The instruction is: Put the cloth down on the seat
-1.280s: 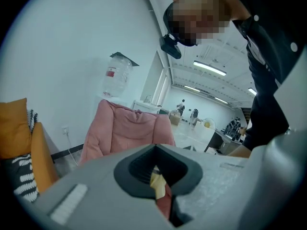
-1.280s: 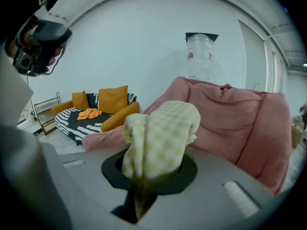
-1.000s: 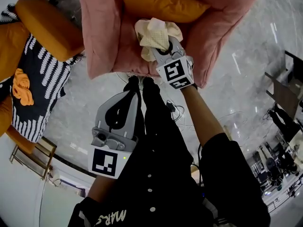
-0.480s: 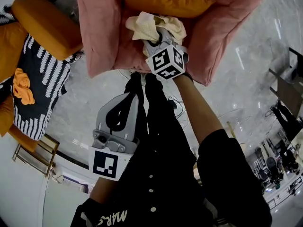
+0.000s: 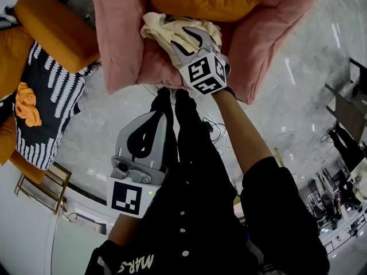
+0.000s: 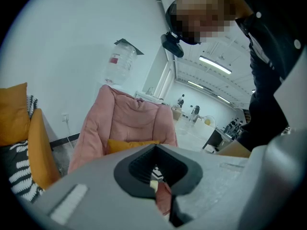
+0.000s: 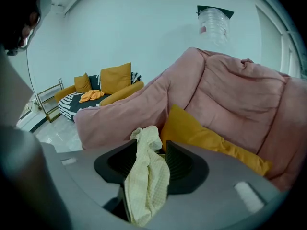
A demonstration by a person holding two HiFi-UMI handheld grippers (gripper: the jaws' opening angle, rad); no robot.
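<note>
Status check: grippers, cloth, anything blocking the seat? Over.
Left gripper shut, empty. Right gripper jaws just opened, pale yellow checked cloth loose between them over the pink armchair seat. Orange cushion at the back, nothing blocking.

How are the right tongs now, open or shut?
Open: the right tongs have just been opening; the pale yellow cloth lies loose between their separated pads.

- We take this for a large open indoor hall, part lounge and part workspace.
- At the top of the head view stands a pink armchair (image 5: 120, 44) with an orange cushion (image 5: 198, 2). At the upper left is an orange sofa (image 5: 54, 30) with a striped throw (image 5: 49, 90).
- A glossy marble floor (image 5: 298, 85) runs throughout.
- At the lower right are desks and gear (image 5: 338, 205) (too small to name).
- The left gripper view shows ceiling strip lights (image 6: 215, 64).
</note>
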